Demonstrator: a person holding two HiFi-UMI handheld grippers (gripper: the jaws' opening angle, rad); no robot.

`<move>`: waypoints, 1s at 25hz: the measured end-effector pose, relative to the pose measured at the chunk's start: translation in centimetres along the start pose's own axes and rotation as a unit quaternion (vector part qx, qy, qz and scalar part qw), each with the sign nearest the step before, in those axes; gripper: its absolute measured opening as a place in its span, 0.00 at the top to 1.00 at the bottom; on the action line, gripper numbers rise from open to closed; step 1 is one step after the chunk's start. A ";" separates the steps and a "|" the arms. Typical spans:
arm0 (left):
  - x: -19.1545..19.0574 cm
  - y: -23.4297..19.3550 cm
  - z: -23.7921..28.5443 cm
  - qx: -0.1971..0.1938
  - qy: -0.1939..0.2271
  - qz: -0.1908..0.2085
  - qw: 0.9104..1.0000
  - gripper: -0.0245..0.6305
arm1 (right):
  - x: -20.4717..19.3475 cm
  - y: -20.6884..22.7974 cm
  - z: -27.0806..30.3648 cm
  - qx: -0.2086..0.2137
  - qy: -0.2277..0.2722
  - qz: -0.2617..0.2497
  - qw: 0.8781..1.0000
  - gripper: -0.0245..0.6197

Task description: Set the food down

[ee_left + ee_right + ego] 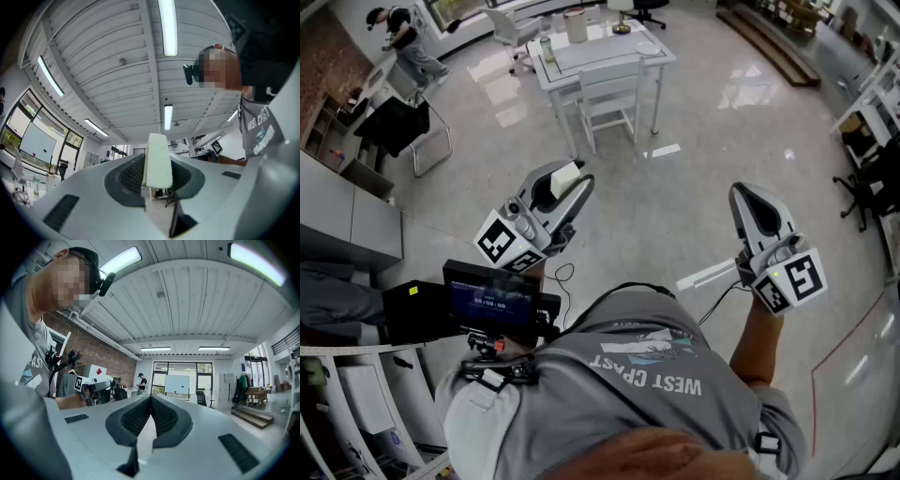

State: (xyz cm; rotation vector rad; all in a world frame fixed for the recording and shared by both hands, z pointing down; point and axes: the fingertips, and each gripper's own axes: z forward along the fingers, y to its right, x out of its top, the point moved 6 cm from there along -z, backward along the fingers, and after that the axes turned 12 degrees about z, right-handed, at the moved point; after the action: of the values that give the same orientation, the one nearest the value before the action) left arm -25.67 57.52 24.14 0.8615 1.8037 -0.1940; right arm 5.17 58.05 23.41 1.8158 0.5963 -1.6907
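A pale cream block of food (157, 160) is clamped between the jaws of my left gripper (157, 173), which points up toward the ceiling. From the head view the same food (565, 176) sticks out at the tip of the left gripper (567, 187), held at chest height over the floor. My right gripper (752, 204) is raised at the right, well apart from the left. Its jaws meet at the tips with nothing between them in the right gripper view (151, 401).
A white table (600, 52) with a white chair (609, 98) stands a few steps ahead on the glossy floor. A dark chair (398, 127) and grey cabinets (347, 220) are at the left. A person (408, 42) stands far left. Shelves (356, 403) are close at the lower left.
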 end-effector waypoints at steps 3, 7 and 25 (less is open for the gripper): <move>-0.1 0.0 0.4 -0.012 0.012 -0.002 1.000 0.79 | 0.1 -0.1 -0.3 -0.009 0.002 0.000 1.000 0.95; -1.3 0.1 0.3 -0.030 -0.013 -0.010 0.999 0.79 | -0.2 -0.3 -0.4 -0.004 0.015 0.015 1.000 0.95; -1.2 -1.0 2.6 -0.032 0.013 -0.009 0.999 0.79 | 1.5 1.3 0.8 -0.012 0.030 0.010 0.999 0.95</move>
State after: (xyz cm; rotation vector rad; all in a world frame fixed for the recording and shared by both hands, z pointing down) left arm -24.20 54.91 23.86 0.8068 1.8328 -0.1366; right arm 5.59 56.46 22.02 1.8556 0.6176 -1.6141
